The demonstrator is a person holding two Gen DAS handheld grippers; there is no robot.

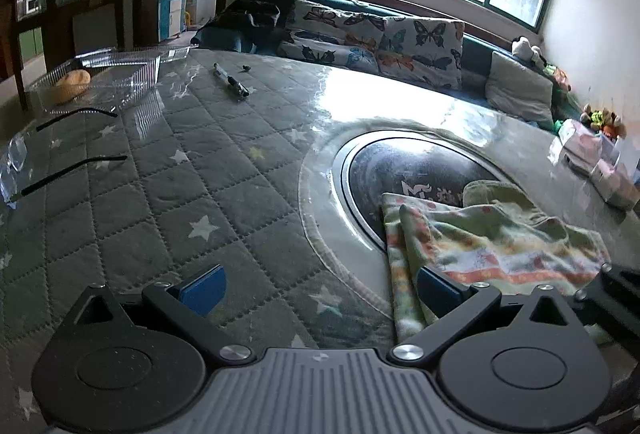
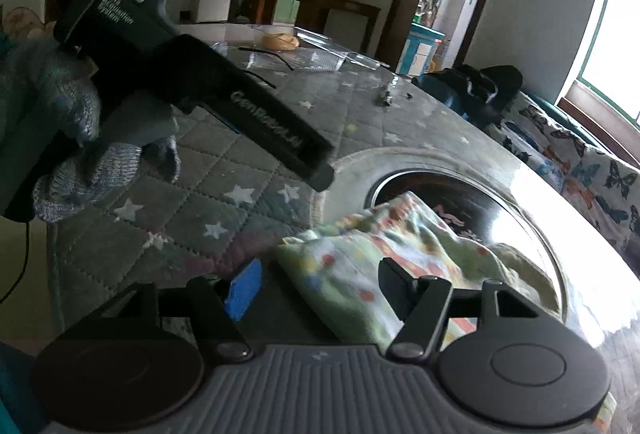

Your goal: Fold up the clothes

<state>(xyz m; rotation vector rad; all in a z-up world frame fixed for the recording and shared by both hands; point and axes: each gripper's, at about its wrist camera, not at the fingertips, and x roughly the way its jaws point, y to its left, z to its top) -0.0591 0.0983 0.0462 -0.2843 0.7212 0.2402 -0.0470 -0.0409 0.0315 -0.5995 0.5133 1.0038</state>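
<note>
We see a quilted star table cover (image 1: pixel 168 170) with eyeglasses (image 1: pixel 16 162) and a pen (image 1: pixel 232 82). Our left gripper (image 1: pixel 320 290) gapes empty; our right gripper (image 2: pixel 320 286) stands half-open around the garment (image 2: pixel 360 274), not pinching.

In the right wrist view, the left gripper (image 2: pixel 324 174), held in a gloved hand (image 2: pixel 68 138), carries white lettering: "DAS" on its grey top, with "Data Acquisition System" in small print beneath. Its black body reads what looks like "GenRobot.AI". The black round plate (image 1: pixel 384 170) in the table bears pale characters, too blurred to read.
</note>
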